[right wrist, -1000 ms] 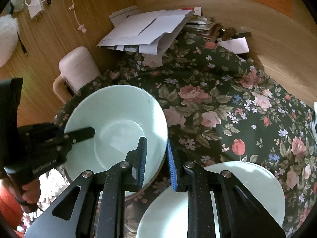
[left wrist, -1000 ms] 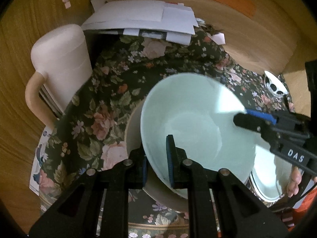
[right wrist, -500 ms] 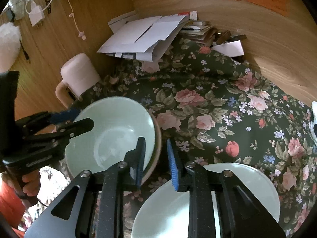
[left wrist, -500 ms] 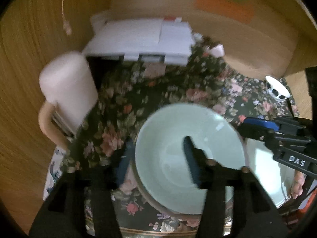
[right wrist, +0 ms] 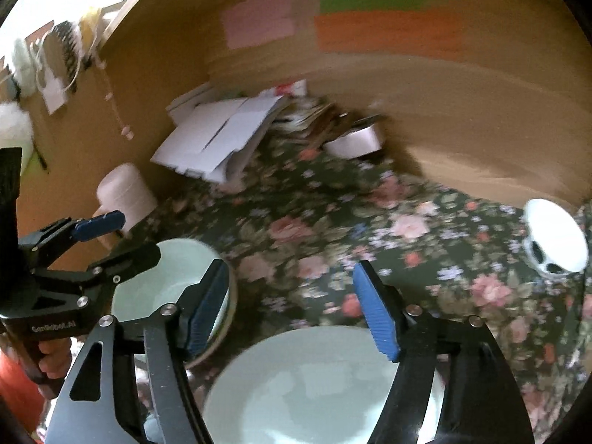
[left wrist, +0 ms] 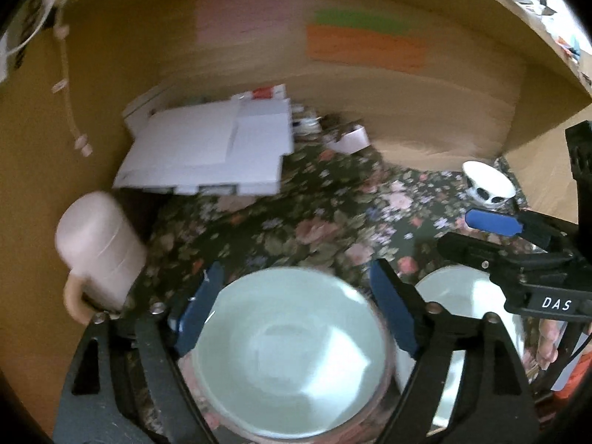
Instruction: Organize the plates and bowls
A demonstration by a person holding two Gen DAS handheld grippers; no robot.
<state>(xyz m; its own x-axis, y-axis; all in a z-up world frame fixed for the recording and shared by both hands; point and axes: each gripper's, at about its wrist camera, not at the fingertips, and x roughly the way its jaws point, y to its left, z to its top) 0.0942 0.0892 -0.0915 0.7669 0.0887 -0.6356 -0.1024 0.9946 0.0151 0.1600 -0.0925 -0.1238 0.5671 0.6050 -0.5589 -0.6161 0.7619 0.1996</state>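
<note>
Left wrist view, item one: pale green bowl (left wrist: 292, 355), nested inside a tan outer bowl (left wrist: 386, 377) whose rim shows as a thin band at the right and lower edge. Both stand on the table (left wrist: 333, 222) under a dark floral cloth. My left tongs (left wrist: 296, 310) straddle the near rim; the blue pads stand clear on either side, touching nothing, and the jaws are opening with only air and the bowl's outline between them.

Item two: pale green plate (right wrist: 325, 384), flat on the cloth just right of the stacked bowls, seen best in the right wrist view. My right tongs (right wrist: 292, 307) hang over its far rim, jaws opening, nothing pinched; the left pad overlaps the tan rim of the bowls in the picture, though I cannot tell whether it touches.

Item three: small white bowl with dark spots (right wrist: 555, 244), far right of the table, well apart from both stacks, upright.

Relation that matters: the spotted bowl lies to the right and ahead of the right tongs, much nearer that hand than the left. Round, so no long axis; any rim point serves. I judge the right hand the natural one to fetch it toward the bowls.

Other holdings: pink lidded mug (left wrist: 98, 251) at left, white papers (left wrist: 207, 155) at the back.
</note>
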